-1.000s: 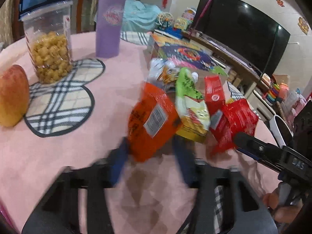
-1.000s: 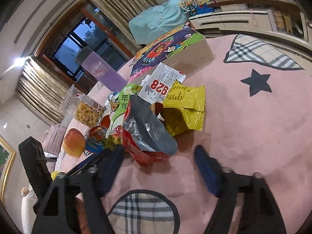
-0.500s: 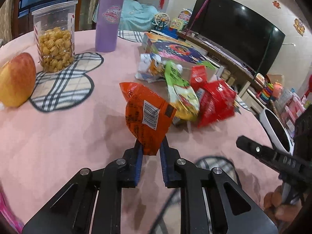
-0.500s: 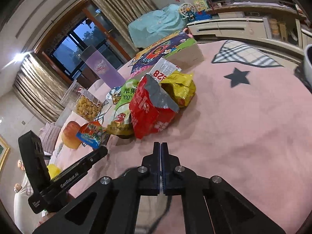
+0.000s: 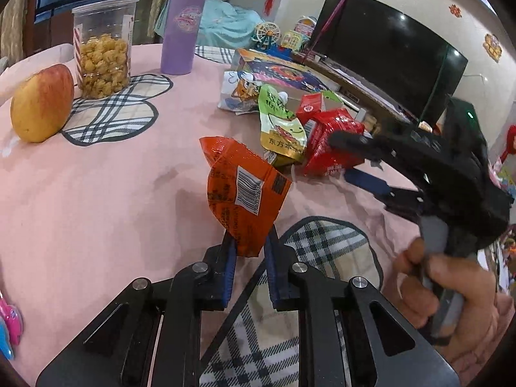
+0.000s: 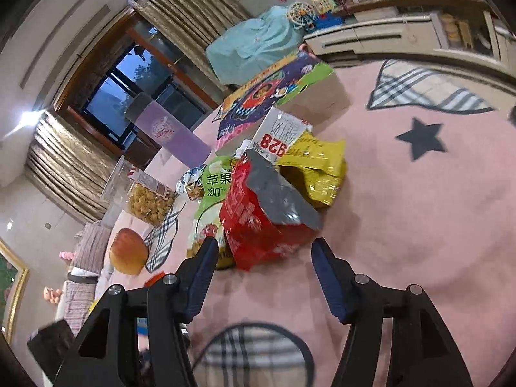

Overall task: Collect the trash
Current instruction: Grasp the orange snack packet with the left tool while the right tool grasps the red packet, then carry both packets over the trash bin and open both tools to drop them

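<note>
Your right gripper [image 6: 262, 262] sits just short of the red wrapper [image 6: 258, 225], which lies dead ahead on the pink tabletop [image 6: 419, 225] at the near edge of the trash pile; its jaws are opening, nothing pressed between them yet, with the wrapper's near corner just reaching between the tips. The wrapper's long axis leans up and away from you, foil mouth on top. Your left gripper [image 5: 250, 248] is clenched on the orange wrapper [image 5: 245, 193], held off the tabletop, so the right hand is the nearer and freer one, angled down toward the pile.
</note>
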### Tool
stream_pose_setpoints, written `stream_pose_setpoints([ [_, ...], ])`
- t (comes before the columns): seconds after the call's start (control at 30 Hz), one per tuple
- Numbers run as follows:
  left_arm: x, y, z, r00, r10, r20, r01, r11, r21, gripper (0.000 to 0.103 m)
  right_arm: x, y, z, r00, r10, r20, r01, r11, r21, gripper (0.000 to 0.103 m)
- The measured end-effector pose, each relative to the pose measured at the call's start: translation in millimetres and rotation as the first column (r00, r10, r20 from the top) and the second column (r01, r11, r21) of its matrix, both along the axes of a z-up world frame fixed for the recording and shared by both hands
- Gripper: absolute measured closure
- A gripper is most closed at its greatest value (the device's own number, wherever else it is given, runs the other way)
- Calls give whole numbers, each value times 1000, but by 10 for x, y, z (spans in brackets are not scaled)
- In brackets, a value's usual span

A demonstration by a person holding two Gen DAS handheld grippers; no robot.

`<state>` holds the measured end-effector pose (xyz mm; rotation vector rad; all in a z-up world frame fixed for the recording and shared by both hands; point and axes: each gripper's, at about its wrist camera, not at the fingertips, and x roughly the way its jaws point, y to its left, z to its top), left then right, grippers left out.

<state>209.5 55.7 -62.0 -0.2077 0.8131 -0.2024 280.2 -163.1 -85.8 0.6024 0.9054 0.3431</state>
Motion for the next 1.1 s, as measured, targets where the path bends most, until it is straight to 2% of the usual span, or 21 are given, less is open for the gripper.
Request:
stream_pose_setpoints([
  [0.07,4,-11,-5,1000,0,-4,0,1000,4,88,69,35,-42,1000,4,-8,-4,1000,13,40],
  [0.17,11,-11,-10,1000,7,-6,-7,1000,8,88,94,36,-60,1000,7,9,-7,1000,3,62],
  [0.2,12,-17,-9,1000,9,-6,-9,1000,14,88,75,31,-51,1000,16,15,-16,1000,9,73],
  [0.3,4,-42,-1,1000,16,-1,-16,999,40,88,26,19,8,999,37,28,-36,999,-7,79],
  [0.47,-60,-134,10,1000,30,-9,-30,998,63,89,-157,-177,93,997,72,36,-73,997,40,81],
  [0.6,-184,-355,33,1000,22,-18,-22,999,38,90,-333,-384,168,995,87,46,-89,995,45,81],
  [0.9,-374,-1119,206,998,-70,9,70,997,32,91,-715,-1095,330,997,52,61,-53,998,28,81],
  [1.1,-451,-1455,309,993,-115,24,115,993,27,91,-876,-1472,425,997,34,69,-33,999,-11,81],
])
